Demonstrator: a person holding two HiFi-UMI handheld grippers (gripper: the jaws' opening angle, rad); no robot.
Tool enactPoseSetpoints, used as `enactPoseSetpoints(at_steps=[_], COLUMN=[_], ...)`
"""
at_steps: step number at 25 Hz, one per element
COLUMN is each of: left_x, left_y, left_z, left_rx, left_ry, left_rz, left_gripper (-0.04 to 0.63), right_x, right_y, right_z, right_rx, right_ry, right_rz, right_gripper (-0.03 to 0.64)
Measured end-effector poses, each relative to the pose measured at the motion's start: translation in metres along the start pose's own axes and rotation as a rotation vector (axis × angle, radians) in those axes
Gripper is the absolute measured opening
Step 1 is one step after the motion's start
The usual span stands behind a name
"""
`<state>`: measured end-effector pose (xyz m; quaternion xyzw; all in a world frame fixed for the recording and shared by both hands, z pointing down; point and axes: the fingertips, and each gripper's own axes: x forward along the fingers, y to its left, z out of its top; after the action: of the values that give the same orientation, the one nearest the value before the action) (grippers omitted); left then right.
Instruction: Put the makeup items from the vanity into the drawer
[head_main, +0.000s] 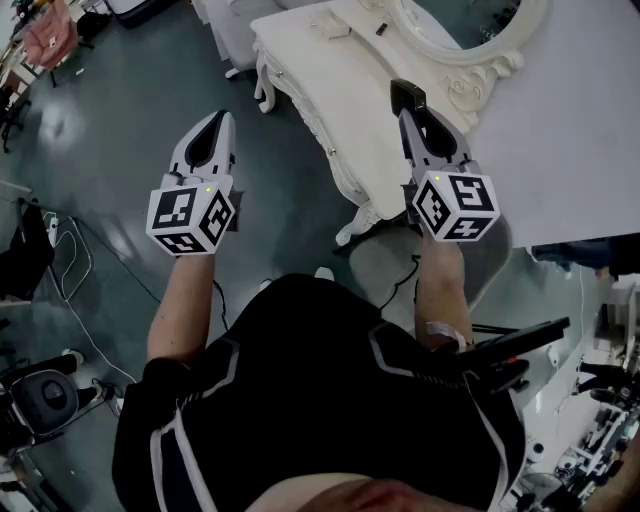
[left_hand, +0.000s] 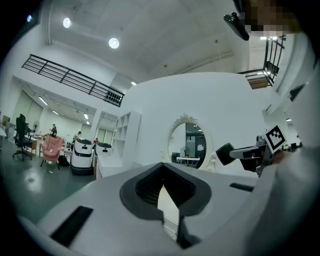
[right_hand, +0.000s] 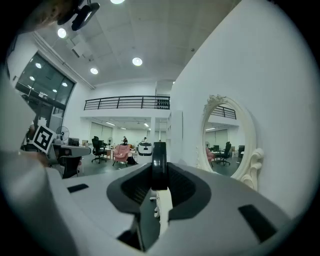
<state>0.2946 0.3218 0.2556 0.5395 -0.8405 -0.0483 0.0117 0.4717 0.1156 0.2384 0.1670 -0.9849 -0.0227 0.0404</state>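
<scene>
Left claw (head_main: 217, 120): level, jaws together, nothing between them.
Right claw (head_main: 410, 112): level, jaws clamped on a thin black case (head_main: 407, 96) standing on edge.
Left forearm (head_main: 178, 300), right forearm (head_main: 440, 285): bare, stretched forward, apart.

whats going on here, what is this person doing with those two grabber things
A person stands at a white vanity with an oval mirror, holding a handheld gripper level in each hand. The right gripper is clamped on a small flat black item, probably a makeup piece, near the vanity top. The left gripper is shut and empty, off to the side over the floor. No open drawer is in view, so the item is not yet put away.
</scene>
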Motion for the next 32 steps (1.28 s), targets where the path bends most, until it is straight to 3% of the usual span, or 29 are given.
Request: enactPoseSetpoints(at_steps=[4, 16, 32], left_x=[-0.002, -0.012, -0.022], left_y=[0.004, 0.010, 0.073], left_z=[-0.003, -0.004, -0.015], left_rx=[-0.042, -0.027, -0.030], left_ry=[0.009, -0.005, 0.027], left_rz=[-0.017, -0.060, -0.100], left_gripper=[0.003, 0.003, 0.003], right_x=[0.003, 0.010, 0.048], right_y=[0.001, 0.022, 0.081], right_z=[0.000, 0.007, 0.010], right_rx=[-0.002, 0.012, 0.001], right_ry=[0.006, -0.025, 0.003], right_rz=[-0.002, 0.001, -0.032], right_gripper=[0.095, 0.095, 0.095])
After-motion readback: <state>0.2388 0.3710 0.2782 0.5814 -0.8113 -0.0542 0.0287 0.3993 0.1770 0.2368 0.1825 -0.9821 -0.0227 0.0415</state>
